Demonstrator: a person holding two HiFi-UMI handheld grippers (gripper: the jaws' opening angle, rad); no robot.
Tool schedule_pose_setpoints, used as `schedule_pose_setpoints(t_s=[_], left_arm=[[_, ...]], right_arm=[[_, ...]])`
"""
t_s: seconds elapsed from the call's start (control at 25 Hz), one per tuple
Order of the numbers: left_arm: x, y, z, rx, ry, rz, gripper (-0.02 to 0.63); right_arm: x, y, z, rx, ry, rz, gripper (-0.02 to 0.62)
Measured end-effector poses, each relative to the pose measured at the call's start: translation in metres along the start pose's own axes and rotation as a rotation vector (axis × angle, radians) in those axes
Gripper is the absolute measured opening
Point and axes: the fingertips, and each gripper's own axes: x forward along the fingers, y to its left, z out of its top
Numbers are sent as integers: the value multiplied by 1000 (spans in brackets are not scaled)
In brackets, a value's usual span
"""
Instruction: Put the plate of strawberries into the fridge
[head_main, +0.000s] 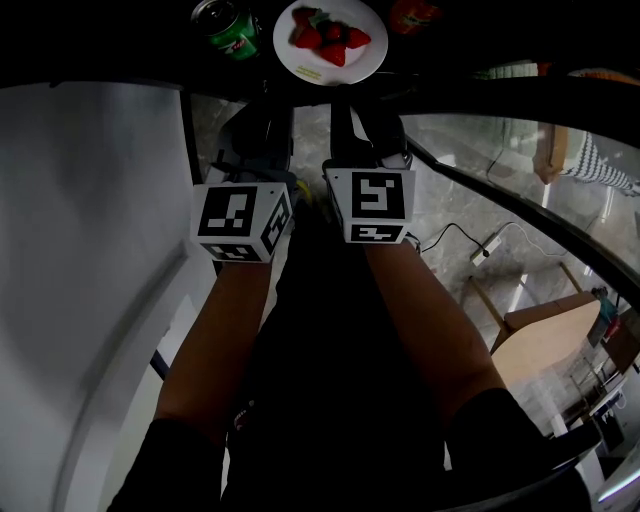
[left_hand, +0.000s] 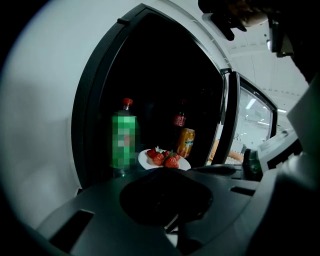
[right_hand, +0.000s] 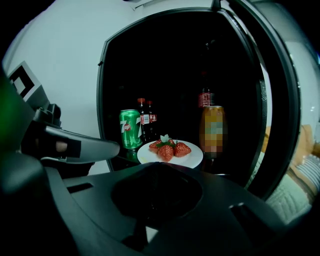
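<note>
Plate of strawberries (right_hand: 192, 158) sat inside the open fridge (right_hand: 101, 100) beside a green 7up can (right_hand: 130, 129), left gripper (left_hand: 162, 170) and right gripper (right_hand: 160, 166) just before it, fingers of both together, holding nothing

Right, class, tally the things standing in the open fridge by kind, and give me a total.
Cans: 2, a green can and an orange can
Bottles: 3, two behind the green can, one behind the orange can
Plate of strawberries: 1
Total: 6
</note>
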Motion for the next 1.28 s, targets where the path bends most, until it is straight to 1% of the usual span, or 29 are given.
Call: schedule_pose_setpoints(t_s=[0.56, 1.04, 1.28], left_arm=[[5, 10, -3, -7, 11, 0, 3], [6, 16, -4, -13, 20, 8, 3], [10, 18, -7, -15, 19, 7, 3]], right_arm=[[15, -2, 3, -10, -8, -3, 5], [30, -6, 18, 1, -29, -4, 5], [36, -6, 16, 4, -31, 1, 5]])
